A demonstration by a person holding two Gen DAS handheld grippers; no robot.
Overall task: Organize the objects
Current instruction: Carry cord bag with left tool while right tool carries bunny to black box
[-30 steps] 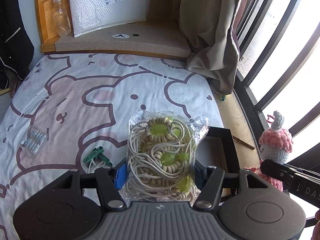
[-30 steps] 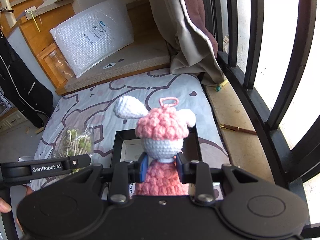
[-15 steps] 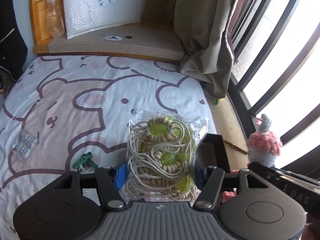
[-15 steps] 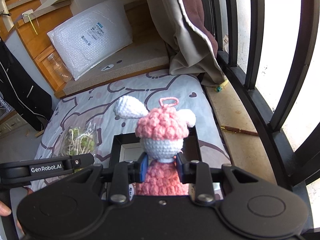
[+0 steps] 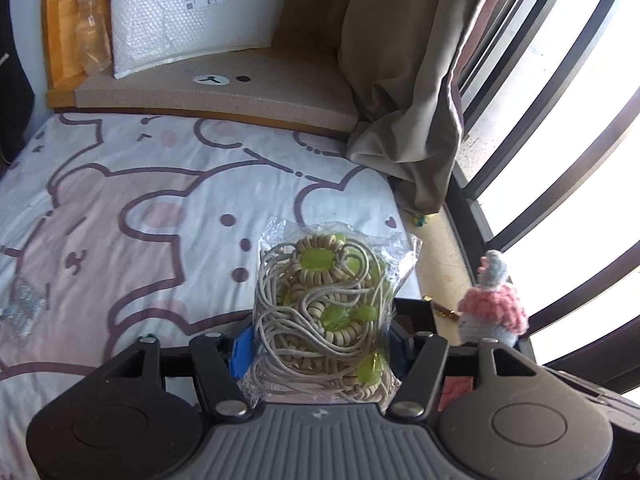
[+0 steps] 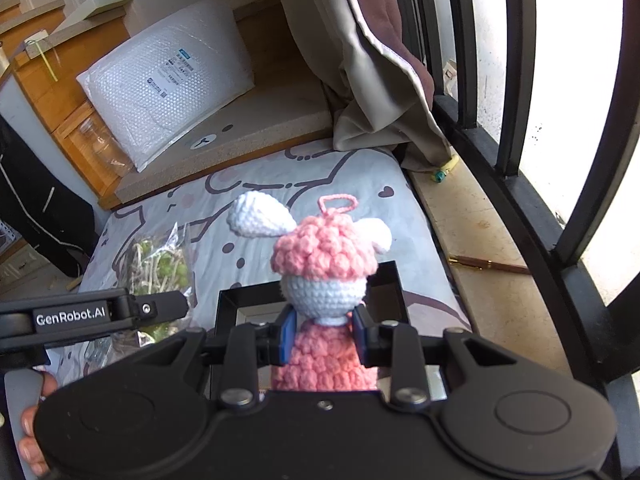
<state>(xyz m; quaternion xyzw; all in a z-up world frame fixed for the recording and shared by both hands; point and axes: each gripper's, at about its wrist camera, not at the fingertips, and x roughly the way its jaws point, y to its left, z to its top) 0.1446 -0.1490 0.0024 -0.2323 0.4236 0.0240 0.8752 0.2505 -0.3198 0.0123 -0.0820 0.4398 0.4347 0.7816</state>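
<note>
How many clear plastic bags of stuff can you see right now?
2: the bag of cords in the left gripper, and a small bag lying on the bedsheet. Others may be hidden.

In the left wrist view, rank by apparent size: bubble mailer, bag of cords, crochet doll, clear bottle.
1. Bag of cords and bubble mailer: similar; the bag is far nearer, so I won't rank them.
2. Crochet doll, partly hidden.
3. Clear bottle, though close to the doll.

Glossy crinkled clear plastic is being shown around the beige coiled cord bundle [image 5: 324, 316]; rough crocheted yarn is being displayed by the pink-and-white knitted doll [image 6: 326, 280]; matt printed cotton is being presented by the cartoon-patterned bedsheet [image 5: 140, 208]
</note>
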